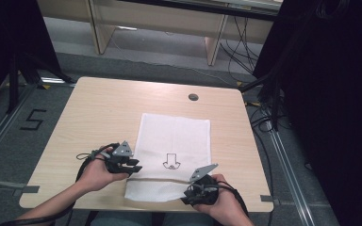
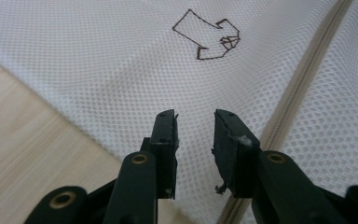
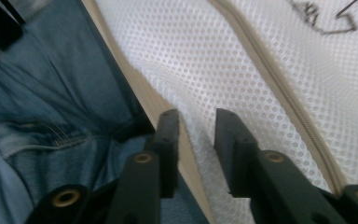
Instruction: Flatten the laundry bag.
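Observation:
A white mesh bag [image 1: 174, 136] lies flat on the wooden table [image 1: 99, 108], its near end at the front edge. A beige zipper [image 1: 165, 179] crosses it near that end, below a stitched arrow mark [image 1: 171, 161]. My left gripper [image 1: 134, 165] is at the bag's left edge, just above the zipper. In the left gripper view it [image 2: 195, 119] stands open over the mesh [image 2: 98, 60], with the zipper [image 2: 303, 79] to the right. My right gripper [image 1: 188, 193] is low at the bag's near right corner. Its jaws [image 3: 196, 116] stand open, with mesh [image 3: 205, 60] showing between them at the table's front edge.
A round grey grommet [image 1: 193, 97] sits in the table behind the bag. The person's blue jeans [image 3: 51, 116] lie just beyond the table's front edge [image 3: 144, 91]. Black curtains and loose cables [image 1: 264, 117] flank the table on the right, and a desk frame [image 1: 214, 42] stands behind.

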Motion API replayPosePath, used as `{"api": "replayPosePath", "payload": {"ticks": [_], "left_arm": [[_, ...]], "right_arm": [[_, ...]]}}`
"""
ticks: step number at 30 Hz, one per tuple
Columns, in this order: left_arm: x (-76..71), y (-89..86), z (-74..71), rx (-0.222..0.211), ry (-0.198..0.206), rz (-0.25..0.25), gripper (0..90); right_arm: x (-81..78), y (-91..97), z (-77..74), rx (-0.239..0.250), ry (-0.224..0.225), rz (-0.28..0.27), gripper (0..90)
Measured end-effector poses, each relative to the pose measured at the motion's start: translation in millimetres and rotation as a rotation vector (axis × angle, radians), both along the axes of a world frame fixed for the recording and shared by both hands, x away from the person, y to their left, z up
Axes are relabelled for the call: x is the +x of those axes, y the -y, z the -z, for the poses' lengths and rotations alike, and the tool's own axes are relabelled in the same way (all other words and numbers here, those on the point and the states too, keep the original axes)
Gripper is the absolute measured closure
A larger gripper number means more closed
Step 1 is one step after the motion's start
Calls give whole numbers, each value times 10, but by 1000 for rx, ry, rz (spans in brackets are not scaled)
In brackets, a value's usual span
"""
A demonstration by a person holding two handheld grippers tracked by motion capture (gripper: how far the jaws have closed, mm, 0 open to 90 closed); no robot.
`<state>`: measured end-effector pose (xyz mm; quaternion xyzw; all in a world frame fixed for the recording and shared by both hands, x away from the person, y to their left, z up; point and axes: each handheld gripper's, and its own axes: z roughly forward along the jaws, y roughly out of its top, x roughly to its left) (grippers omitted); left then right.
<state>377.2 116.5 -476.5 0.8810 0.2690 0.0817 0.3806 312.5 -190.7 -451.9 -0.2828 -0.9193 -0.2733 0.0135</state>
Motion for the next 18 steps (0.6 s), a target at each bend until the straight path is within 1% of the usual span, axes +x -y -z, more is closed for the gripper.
{"api": "replayPosePath", "payload": {"ticks": [1,2,3,4,5,6,7,8,9,10,11,12,13,14,15,17,18], "left_arm": [[-6,13,2,7,4,1,688],[-17,29,3,9,3,11,688],[-16,41,9,13,7,25,688],[-23,56,21,12,0,23,688],[-36,64,20,23,-3,32,689],[-37,73,35,25,-5,34,690],[-39,79,41,34,-3,50,694],[-36,84,51,33,-5,55,699],[-38,94,73,34,-19,43,704],[-42,111,88,23,-25,46,711],[-42,114,97,40,-32,51,716],[-20,98,92,86,-27,90,721],[-16,105,103,96,-26,101,724],[-19,112,119,104,-38,100,730],[-14,116,129,114,-33,109,737],[-13,130,172,112,-47,110,749],[-16,133,180,117,-49,107,756]], "right_arm": [[-40,24,-66,17,-31,51,658],[-15,57,-89,27,17,38,648],[1,98,-132,35,34,44,644],[5,124,-159,58,39,81,638],[37,177,-198,69,47,100,637],[69,228,-243,66,43,117,639],[100,262,-252,86,63,147,644],[167,327,-273,74,84,158,653],[197,356,-288,63,71,179,663],[270,403,-266,63,78,203,677],[329,434,-250,42,69,221,693],[391,461,-202,31,75,235,725],[443,486,-177,1,82,234,751],[487,498,-133,-25,62,255,784],[547,521,-76,-47,66,251,826],[610,538,17,-79,25,271,885],[642,544,70,-88,15,273,900]]}}
